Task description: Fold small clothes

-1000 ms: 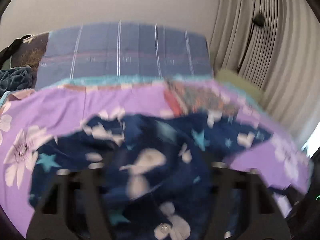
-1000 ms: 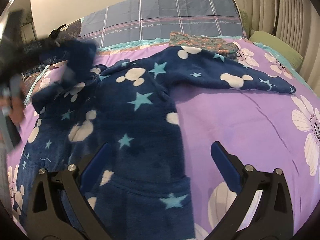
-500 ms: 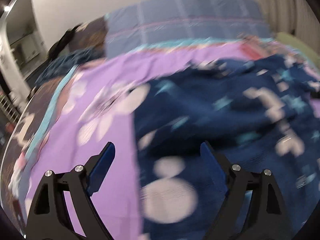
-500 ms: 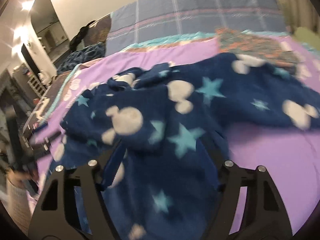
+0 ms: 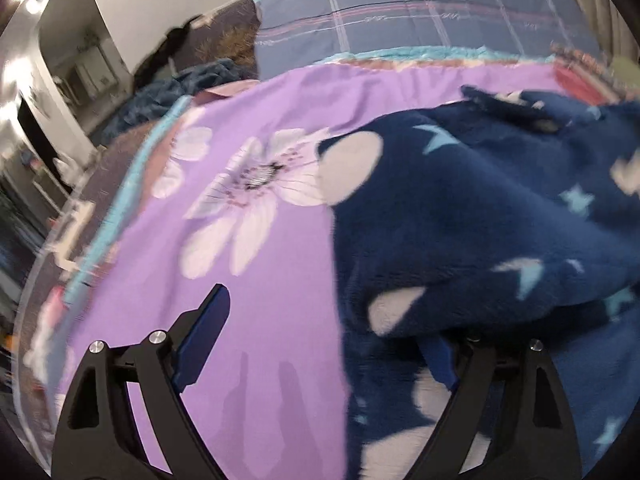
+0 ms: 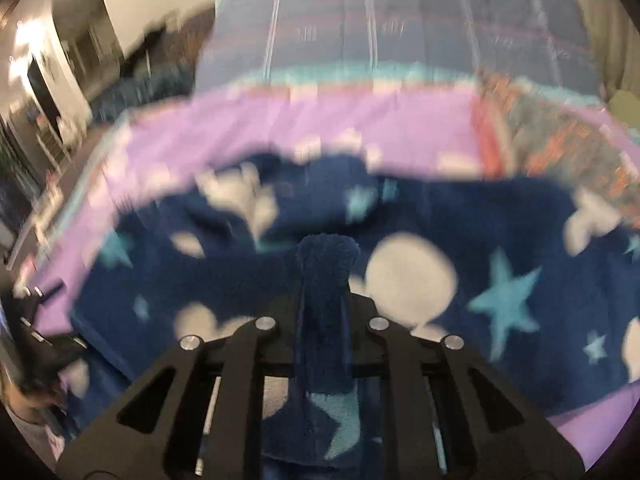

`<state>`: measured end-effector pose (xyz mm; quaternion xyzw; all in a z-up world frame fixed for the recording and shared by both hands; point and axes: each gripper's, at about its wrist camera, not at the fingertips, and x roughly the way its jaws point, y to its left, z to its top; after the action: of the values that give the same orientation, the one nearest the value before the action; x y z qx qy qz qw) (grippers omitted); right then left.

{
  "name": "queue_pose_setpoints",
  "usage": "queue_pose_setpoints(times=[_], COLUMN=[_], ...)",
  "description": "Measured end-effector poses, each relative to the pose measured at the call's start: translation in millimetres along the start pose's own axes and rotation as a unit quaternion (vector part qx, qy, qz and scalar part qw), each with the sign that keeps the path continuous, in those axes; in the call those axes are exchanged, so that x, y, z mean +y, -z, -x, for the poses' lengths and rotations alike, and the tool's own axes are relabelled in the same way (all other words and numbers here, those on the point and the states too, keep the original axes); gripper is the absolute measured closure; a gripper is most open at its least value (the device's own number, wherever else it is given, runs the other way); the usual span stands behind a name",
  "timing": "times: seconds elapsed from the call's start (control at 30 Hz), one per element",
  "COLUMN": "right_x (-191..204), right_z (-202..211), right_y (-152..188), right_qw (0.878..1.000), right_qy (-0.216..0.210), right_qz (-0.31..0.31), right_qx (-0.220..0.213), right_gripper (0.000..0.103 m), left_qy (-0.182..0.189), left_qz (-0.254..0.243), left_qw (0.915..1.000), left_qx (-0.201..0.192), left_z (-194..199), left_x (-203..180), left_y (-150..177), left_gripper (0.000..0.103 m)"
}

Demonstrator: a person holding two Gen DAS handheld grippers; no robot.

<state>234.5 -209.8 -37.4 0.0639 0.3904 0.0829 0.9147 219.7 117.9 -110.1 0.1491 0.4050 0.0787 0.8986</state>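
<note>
A navy fleece garment [image 5: 480, 216] with white mouse heads and light blue stars lies on a purple flowered bedspread [image 5: 256, 112]. My left gripper [image 5: 328, 332] is open at the garment's left edge, its left finger over bare bedspread and its right finger partly under a fold of fleece. In the right wrist view my right gripper [image 6: 326, 284] is shut on a bunched fold of the same garment [image 6: 500, 240], which rises between the jaws. The right wrist view is blurred.
A blue plaid pillow [image 5: 420, 12] lies at the head of the bed. A folded orange patterned cloth [image 6: 560, 140] sits at the far right. Dark clothes [image 5: 172, 88] pile at the bed's left side, with room furniture beyond.
My right gripper went from open over the garment to shut on a fold of it. My left gripper let go of the fleece and moved to the garment's left edge.
</note>
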Motion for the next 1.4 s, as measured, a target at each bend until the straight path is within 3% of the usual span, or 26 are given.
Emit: queue_pose_setpoints(times=[0.1, 0.2, 0.33, 0.4, 0.47, 0.53, 0.63, 0.67, 0.7, 0.77, 0.8, 0.87, 0.93, 1.03, 1.1, 1.13, 1.23, 1.3, 1.4], right_x=[-15, -38, -46, -33, -18, -8, -22, -29, -35, -41, -39, -30, -27, -34, -44, -51, -59, -56, -40], right_z=[11, -30, 6, 26, 37, 35, 26, 22, 18, 4, -3, -3, 14, 27, 9, 2, 21, 40, 37], right_y=[-10, -6, 11, 20, 32, 40, 47, 49, 52, 55, 54, 52, 47, 43, 50, 56, 57, 55, 54], right_qw=[0.997, 0.993, 0.999, 1.0, 0.999, 0.998, 0.999, 0.998, 0.998, 0.996, 0.996, 0.998, 0.999, 0.998, 0.997, 0.997, 0.999, 0.999, 0.997], right_qy=[0.063, 0.099, 0.026, -0.025, -0.04, -0.022, 0.016, 0.023, 0.02, 0.001, 0.001, 0.012, 0.008, 0.066, 0.069, 0.056, 0.031, -0.013, -0.065], right_qz=[-0.01, -0.006, -0.03, -0.005, 0.029, 0.05, 0.019, 0.002, -0.017, -0.044, -0.042, -0.023, -0.032, -0.005, 0.006, -0.004, -0.032, -0.039, -0.031], right_qx=[-0.035, 0.065, 0.017, 0.009, 0.018, 0.028, 0.048, 0.056, 0.062, 0.072, 0.073, 0.058, 0.027, -0.015, 0.036, 0.057, 0.017, -0.021, -0.01], right_gripper=[0.089, 0.072, 0.072, 0.072, 0.072, 0.066, 0.057, 0.046, 0.036, 0.032, 0.05, 0.095, 0.096, 0.094, 0.09, 0.089, 0.073, 0.073, 0.073], left_qy=[-0.008, -0.026, -0.044, -0.047, -0.044, -0.022, 0.023, 0.041, 0.061, 0.111, 0.134, 0.15, 0.137, 0.105, 0.114, 0.117, 0.125, 0.121, 0.155], left_qz=[0.001, -0.011, -0.039, -0.041, -0.031, -0.008, 0.012, 0.015, 0.019, 0.036, 0.048, 0.051, 0.043, 0.03, 0.052, 0.062, 0.076, 0.079, 0.09], left_qw=[1.0, 0.9996, 0.9981, 0.9979, 0.9983, 0.9992, 0.9981, 0.997, 0.9954, 0.9899, 0.9865, 0.9852, 0.9887, 0.994, 0.9921, 0.9912, 0.9891, 0.9896, 0.9827], left_qx=[-0.005, -0.01, -0.018, -0.017, -0.024, -0.034, -0.055, -0.064, -0.072, -0.081, -0.08, -0.065, -0.042, 0.004, 0.006, 0.006, 0.011, 0.006, -0.045], left_z=[2, 6, 18, 25, 36, 49, 73, 80, 86, 90, 85, 69, 45, 7, 3, 4, 4, 11, 39], left_x=[1, -2, -6, -4, 0, 8, 16, 16, 17, 14, 8, -8, -26, -43, -38, -34, -27, -25, -25], left_y=[3, 4, 9, 11, 11, 12, 12, 11, 9, -2, -12, -24, -28, -15, -10, -11, -9, -9, -20], left_gripper=[0.009, 0.009, 0.009, 0.009, 0.009, 0.009, 0.016, 0.017, 0.018, 0.024, 0.026, 0.031, 0.032, 0.029, 0.024, 0.021, 0.021, 0.021, 0.027])
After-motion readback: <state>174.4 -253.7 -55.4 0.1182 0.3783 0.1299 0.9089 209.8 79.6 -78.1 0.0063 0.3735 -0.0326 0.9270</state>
